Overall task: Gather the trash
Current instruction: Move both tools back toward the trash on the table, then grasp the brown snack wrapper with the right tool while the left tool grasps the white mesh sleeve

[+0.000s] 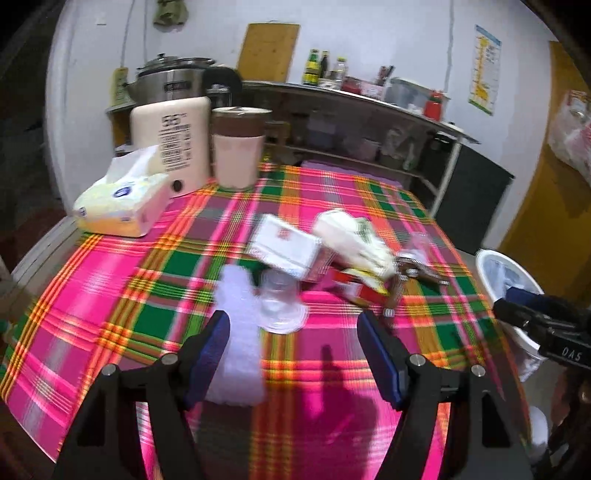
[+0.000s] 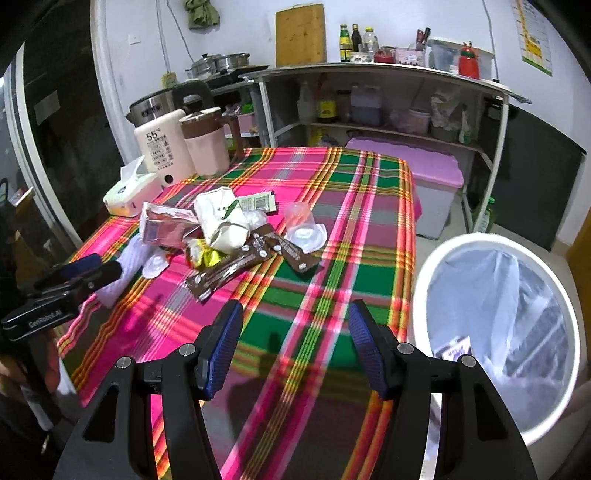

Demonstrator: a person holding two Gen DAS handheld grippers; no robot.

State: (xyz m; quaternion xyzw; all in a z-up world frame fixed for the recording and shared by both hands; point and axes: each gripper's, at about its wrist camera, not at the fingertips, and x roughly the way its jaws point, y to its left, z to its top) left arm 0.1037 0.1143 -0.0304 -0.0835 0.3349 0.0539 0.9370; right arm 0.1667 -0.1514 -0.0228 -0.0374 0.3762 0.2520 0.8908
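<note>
Right wrist view: right gripper (image 2: pixel 295 347) gapes empty over the plaid tablecloth (image 2: pixel 332 280). Trash heap (image 2: pixel 229 229) lies mid-table, nothing between; lined white bin (image 2: pixel 495 332) beside the table edge. Left gripper (image 1: pixel 295 354) also wide, white tissue (image 1: pixel 236 332) just ahead. Kettle (image 2: pixel 162 147), tissue pack (image 2: pixel 129 194) behind.

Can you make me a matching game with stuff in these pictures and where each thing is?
Things:
1. tissue pack
2. trash bin
3. clear plastic cup
4. cutting board

Places:
A. leaning on the wall, on the counter
B. lying on its side on the tablecloth
C. on the floor beside the table
D. at the table's edge next to the cream kettle

Pairs: 1-D, 2-C, 3-B, 4-A
</note>
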